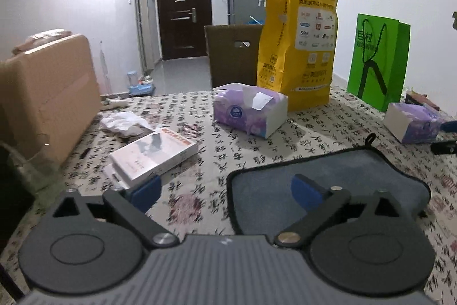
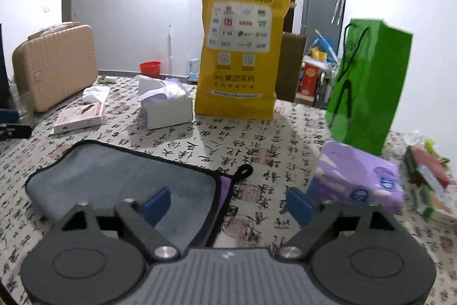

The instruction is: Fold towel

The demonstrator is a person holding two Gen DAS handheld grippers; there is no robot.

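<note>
On tabletop (image 1: 200,116), grey towel (image 1: 328,176) at left claw's (image 1: 228,190) 1 o'clock, right claw's (image 2: 228,202) 10 o'clock; both wide open, empty.

Ahead of the left claw a purple tissue box (image 1: 250,109) lies on the calligraphy-print desk (image 1: 200,190), a yellow paper bag (image 1: 300,47) standing just behind it. A green gift bag (image 1: 378,62) stands ahead to the right, a white book (image 1: 152,156) lies ahead-left, and a beige suitcase (image 1: 48,93) sits far left.
</note>
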